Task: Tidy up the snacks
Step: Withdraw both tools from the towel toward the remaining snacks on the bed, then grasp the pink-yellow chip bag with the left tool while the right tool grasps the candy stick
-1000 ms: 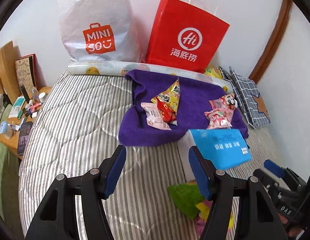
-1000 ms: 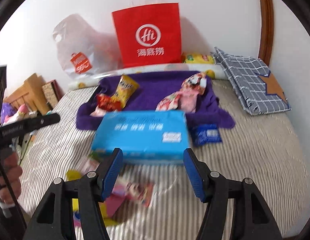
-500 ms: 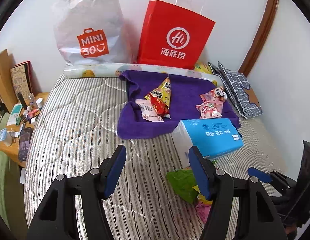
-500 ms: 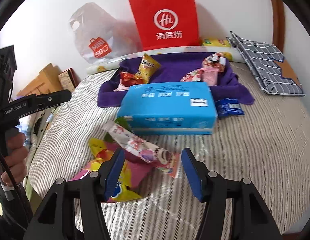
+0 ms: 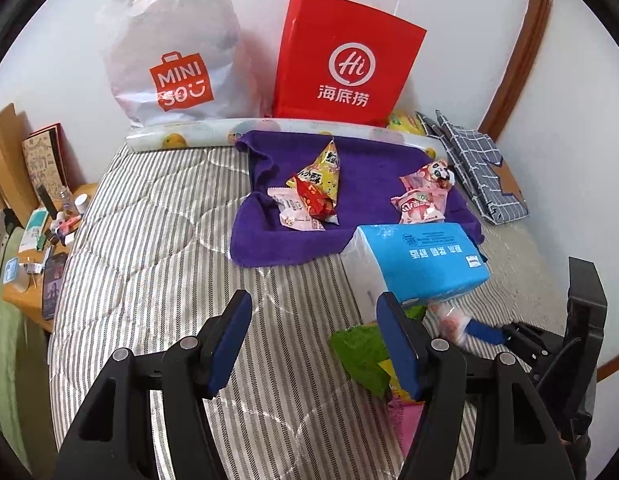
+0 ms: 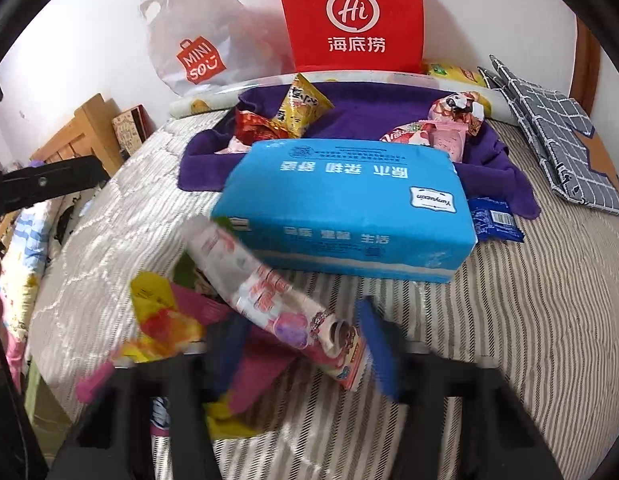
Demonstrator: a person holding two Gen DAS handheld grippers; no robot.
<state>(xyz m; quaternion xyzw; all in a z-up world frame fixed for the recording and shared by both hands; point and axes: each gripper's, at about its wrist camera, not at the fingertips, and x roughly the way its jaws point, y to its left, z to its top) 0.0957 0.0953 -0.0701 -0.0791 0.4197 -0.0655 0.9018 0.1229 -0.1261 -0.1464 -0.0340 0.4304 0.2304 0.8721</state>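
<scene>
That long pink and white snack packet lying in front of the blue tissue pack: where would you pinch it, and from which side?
Pinch the long pink and white packet across its narrow width near its closer, crimped end, coming down from above on the camera's side. It lies slanted atop other wrappers, so that end is raised and clear of the tissue pack.

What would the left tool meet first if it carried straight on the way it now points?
Probably the bare striped bedcover: nothing lies between the left tool fingers. The purple towel lies farther ahead, though depth is uncertain.

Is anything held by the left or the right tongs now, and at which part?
The left tongs hold nothing. The right tongs are closing around the near end of a long pink and white snack packet; a firm hold cannot be told.
</scene>
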